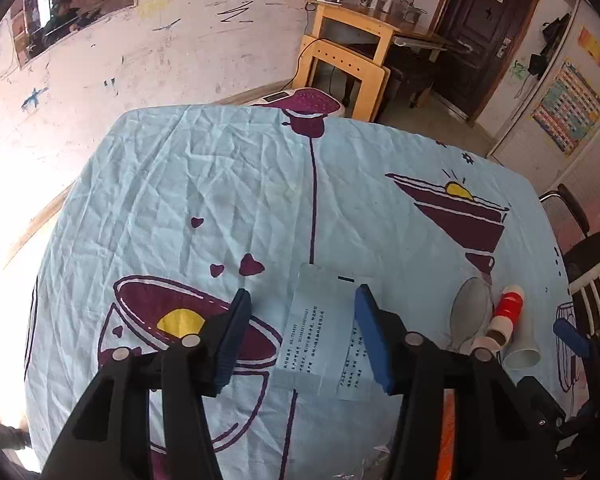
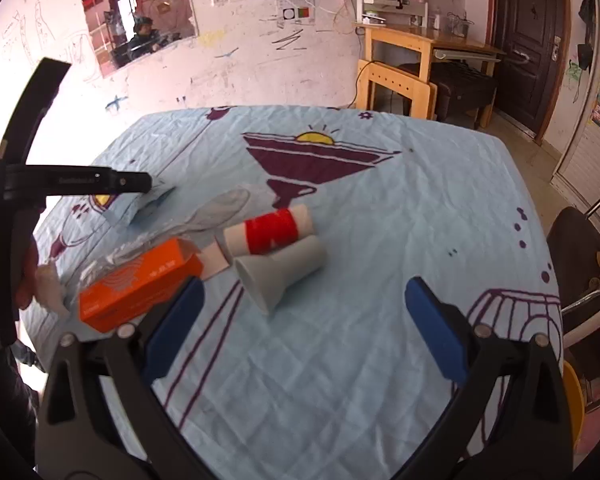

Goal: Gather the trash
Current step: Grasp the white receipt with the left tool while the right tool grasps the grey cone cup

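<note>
A pale printed receipt (image 1: 316, 328) lies flat on the blue tablecloth (image 1: 220, 184), between the pads of my left gripper (image 1: 304, 338). The right pad overlaps its edge and the left pad stands clear of it, so nothing is pinched. To the right lie a red-banded paper cup (image 1: 508, 308) and a white cup (image 1: 520, 352). My right gripper (image 2: 306, 320) is open and empty, just short of the grey-white cup (image 2: 284, 272) lying on its side. Behind that cup are the red-banded cup (image 2: 276, 230), an orange box (image 2: 140, 284) and a clear plastic spoon (image 2: 220, 208). The left gripper (image 2: 148, 184) hangs over the receipt (image 2: 140, 210).
Crumpled clear plastic (image 2: 52, 284) lies at the table's left edge beside the person's hand. A dark chair (image 2: 580, 248) stands at the right of the table, with something yellow (image 2: 572, 400) below it. A wooden desk (image 2: 400, 52) stands against the far wall.
</note>
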Demonstrator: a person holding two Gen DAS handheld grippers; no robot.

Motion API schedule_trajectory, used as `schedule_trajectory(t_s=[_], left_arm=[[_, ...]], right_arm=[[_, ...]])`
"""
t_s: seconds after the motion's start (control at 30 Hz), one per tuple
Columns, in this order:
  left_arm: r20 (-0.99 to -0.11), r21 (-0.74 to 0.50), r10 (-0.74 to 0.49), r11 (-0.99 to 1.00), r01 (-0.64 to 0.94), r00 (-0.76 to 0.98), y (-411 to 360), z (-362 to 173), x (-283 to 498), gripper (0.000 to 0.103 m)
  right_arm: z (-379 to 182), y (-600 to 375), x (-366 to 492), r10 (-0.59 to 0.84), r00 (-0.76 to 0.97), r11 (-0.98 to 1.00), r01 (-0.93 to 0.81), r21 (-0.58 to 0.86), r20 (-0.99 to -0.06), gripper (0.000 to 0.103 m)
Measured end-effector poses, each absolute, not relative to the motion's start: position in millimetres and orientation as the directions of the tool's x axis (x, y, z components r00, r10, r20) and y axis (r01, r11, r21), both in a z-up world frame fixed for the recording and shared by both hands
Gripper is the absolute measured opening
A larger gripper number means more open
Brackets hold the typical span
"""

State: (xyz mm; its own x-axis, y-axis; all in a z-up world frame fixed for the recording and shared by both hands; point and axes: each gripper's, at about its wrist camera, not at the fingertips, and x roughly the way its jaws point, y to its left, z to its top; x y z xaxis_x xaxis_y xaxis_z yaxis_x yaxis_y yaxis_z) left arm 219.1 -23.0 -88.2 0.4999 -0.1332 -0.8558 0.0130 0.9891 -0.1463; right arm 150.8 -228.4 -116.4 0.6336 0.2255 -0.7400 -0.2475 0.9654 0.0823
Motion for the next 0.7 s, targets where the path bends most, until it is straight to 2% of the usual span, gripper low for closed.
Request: schedule_trajectory(t_s=[0.07,0.1,0.27,0.43,0.57,0.63,0.67,0.7], left_arm=[[-0.854,-0.155,-0.154,0.987,0.038,0.497,-26,-87,219,0.032],[-0.852,-0.169,-0.168,0.985,0.044,0.496,-27,-87,219,0.03],[-0.829,-0.296,-0.276,0.954,0.037,0.486,-17,-91,219,0.028],[-0.81,-0.322,-0.297,0.946,0.039,0.506,-6,-83,211,0.028],[-0.791,-0.334,-0.309,0.941,0.051,0.528,-2,-74,203,0.028],[-0.783,-0.344,-0.321,0.937,0.059,0.533,-1,-70,199,0.028],[-0.78,-0.349,-0.327,0.935,0.063,0.533,-1,-68,198,0.028],[-0.777,-0.355,-0.334,0.932,0.067,0.533,-1,-66,198,0.028]], right_arm=[[-117,-223,153,0.219,0.633,0.965,-0.254,0.067,-0.743,0.097],[-117,-222,155,0.214,0.632,0.966,-0.252,0.063,-0.745,0.097],[-118,-219,161,0.198,0.628,0.971,-0.23,0.063,-0.753,0.097],[-117,-219,162,0.193,0.63,0.973,-0.221,0.065,-0.752,0.097],[-118,-215,156,0.118,0.649,0.976,-0.216,-0.033,-0.752,0.097],[-118,-214,152,0.103,0.661,0.973,-0.221,-0.061,-0.743,0.079],[-117,-214,151,0.095,0.666,0.973,-0.22,-0.073,-0.74,0.06],[-117,-214,151,0.09,0.666,0.972,-0.221,-0.08,-0.741,0.059]])
